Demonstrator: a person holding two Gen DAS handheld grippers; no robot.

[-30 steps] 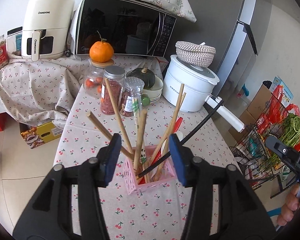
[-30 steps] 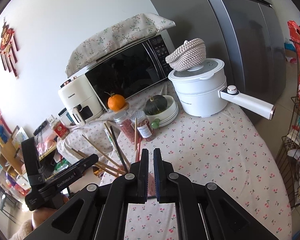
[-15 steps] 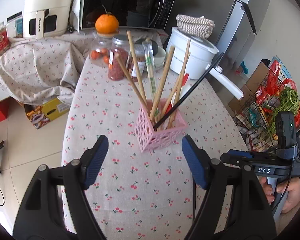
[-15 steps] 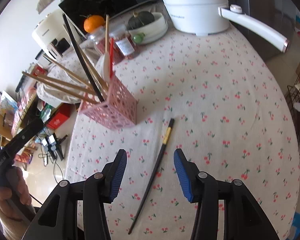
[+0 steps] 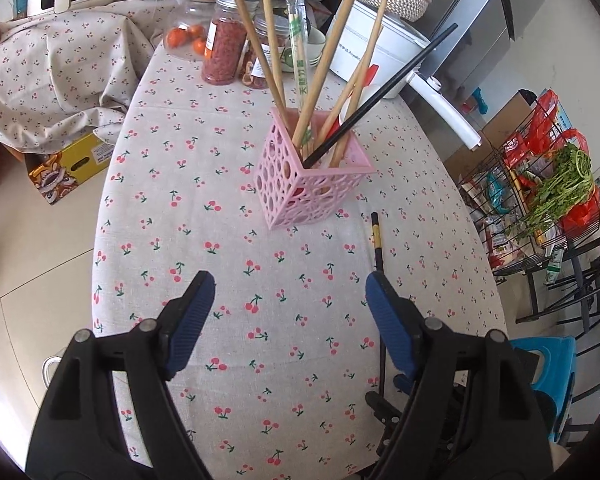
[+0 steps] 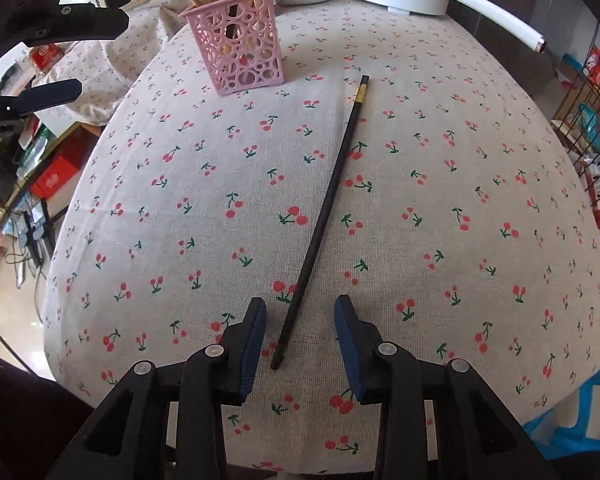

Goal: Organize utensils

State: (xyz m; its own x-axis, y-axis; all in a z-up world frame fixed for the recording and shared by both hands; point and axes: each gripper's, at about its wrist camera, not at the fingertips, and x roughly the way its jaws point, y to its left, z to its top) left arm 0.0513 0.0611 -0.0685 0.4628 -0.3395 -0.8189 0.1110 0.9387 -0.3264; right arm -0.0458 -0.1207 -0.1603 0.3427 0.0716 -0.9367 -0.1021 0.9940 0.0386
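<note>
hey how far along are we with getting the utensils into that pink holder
Mostly done: several wooden chopsticks and one black chopstick already stand in the pink holder. In hand: nothing; the right tongs are open around the near end of the loose black chopstick lying on the tablecloth. The left tongs hover open. Left: grasp that chopstick and drop it in.

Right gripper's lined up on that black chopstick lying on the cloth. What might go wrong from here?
1. The thin black chopstick with a gold band lies flat on the soft cherry-print tablecloth; the open right gripper straddles only its near tip, so it may pivot or slip.
2. The light pink perforated holder is crowded with leaning wooden chopsticks; inserting another could tip it.
3. The open left gripper hovers away, not steadying the holder.
</note>
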